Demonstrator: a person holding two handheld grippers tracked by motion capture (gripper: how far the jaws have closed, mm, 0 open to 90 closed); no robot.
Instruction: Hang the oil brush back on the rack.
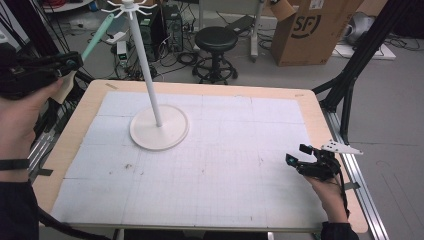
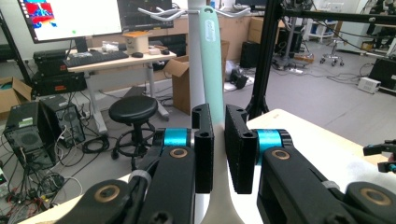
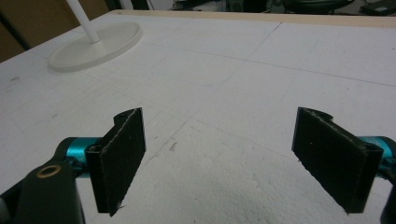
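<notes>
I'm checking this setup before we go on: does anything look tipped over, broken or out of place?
Nothing stands out. The white stand is upright on the table. The left gripper holds a mint green handle beside the stand's pole, and the right gripper hangs open over the table's foam sheet, which only shows a few scuffs.

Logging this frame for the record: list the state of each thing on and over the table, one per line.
Left claw: shut on the mint-green utensil, raised off the table's left edge.
Mint-green utensil: held by its lower end, handle pointing up toward the stand's top hooks.
White stand: upright on the table.
Right claw: open, empty, low over the white mat.
</notes>
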